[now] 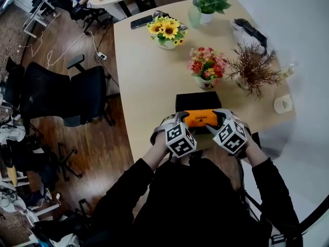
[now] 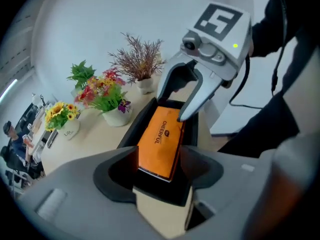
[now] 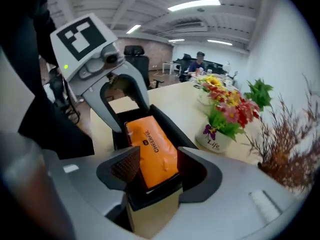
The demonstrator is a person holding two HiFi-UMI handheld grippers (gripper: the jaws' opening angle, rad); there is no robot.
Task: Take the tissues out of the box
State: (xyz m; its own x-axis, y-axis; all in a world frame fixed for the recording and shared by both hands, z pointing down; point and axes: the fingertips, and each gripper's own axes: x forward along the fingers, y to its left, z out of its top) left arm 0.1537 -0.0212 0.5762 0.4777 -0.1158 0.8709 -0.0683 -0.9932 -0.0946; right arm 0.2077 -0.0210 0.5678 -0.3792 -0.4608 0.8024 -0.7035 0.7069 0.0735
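An open black box (image 1: 198, 101) stands near the front edge of the wooden table (image 1: 149, 71). An orange tissue pack (image 1: 201, 118) lies in it lengthwise, printed side up. My left gripper (image 1: 177, 120) is at the pack's left end and my right gripper (image 1: 222, 118) at its right end, facing each other. In the left gripper view the pack (image 2: 160, 136) reaches in between the jaws of the left gripper (image 2: 154, 156), which stand open around its end. In the right gripper view the right gripper (image 3: 155, 161) straddles the other end of the pack (image 3: 152, 146) the same way, open.
A pot of red flowers (image 1: 205, 68) stands just behind the box. A dried brown plant (image 1: 253, 68) is to its right, sunflowers (image 1: 167, 31) and a green plant (image 1: 209, 1) farther back. A white cup (image 1: 282, 103) sits at the right edge. A black office chair (image 1: 64, 94) is left of the table.
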